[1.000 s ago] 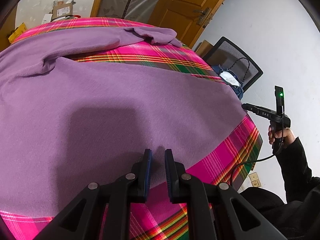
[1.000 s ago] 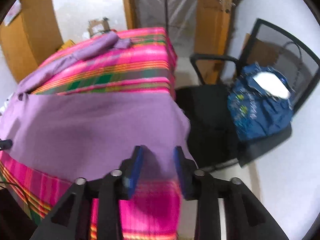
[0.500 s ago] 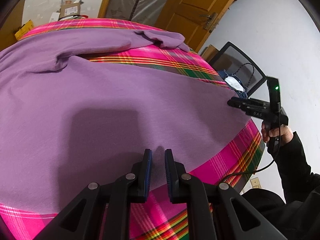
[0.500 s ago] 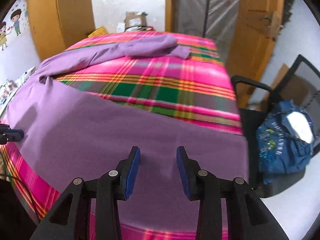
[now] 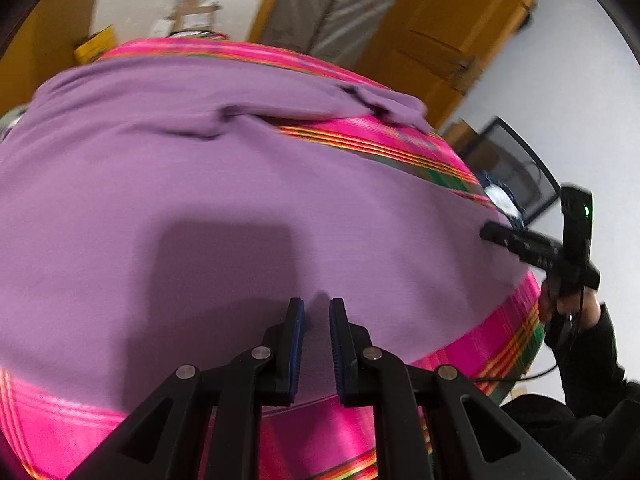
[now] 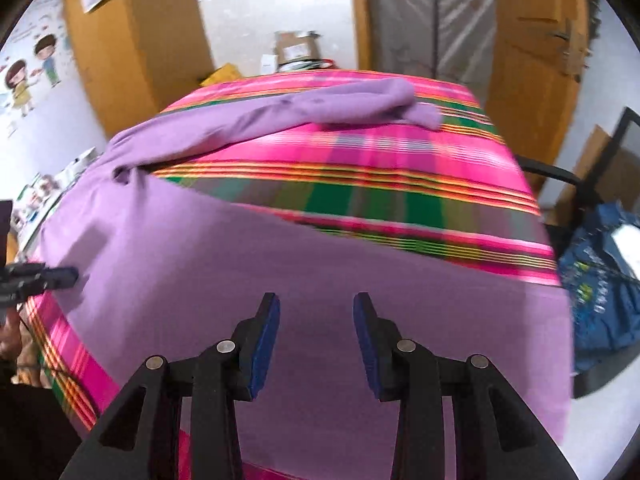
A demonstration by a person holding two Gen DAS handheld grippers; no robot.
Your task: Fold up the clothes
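**Ana:** Fabric first, from the left wrist view: the purple long-sleeved top (image 5: 240,208) lies spread flat over the plaid-covered tabletop (image 5: 496,340), its far sleeve (image 5: 280,96) stretched toward twelve o'clock. The left tongs (image 5: 316,320) hang just above the hem at six o'clock, jaws narrow and closing, with nothing clearly pinched between them.

**Ben:** And at three o'clock?

**Ana:** The right tongs (image 5: 486,234), held in a hand in a dark sleeve (image 5: 588,352), reach in over the garment's right edge. Their jaws can't be read from here.

**Ben:** Right wrist view?

**Ana:** Right tongs (image 6: 316,320) released, pads well apart, poised over the body of the top (image 6: 280,280). The sleeve (image 6: 320,112) runs across at twelve o'clock, its cuff toward one. The left tongs (image 6: 60,276) poke in at nine o'clock. A blue bag (image 6: 600,292) sits on a chair at three.

**Ben:** Progress?

**Ana:** Early, I'd judge. The top is laid out but no fold shows; sleeves and body are all left to do.
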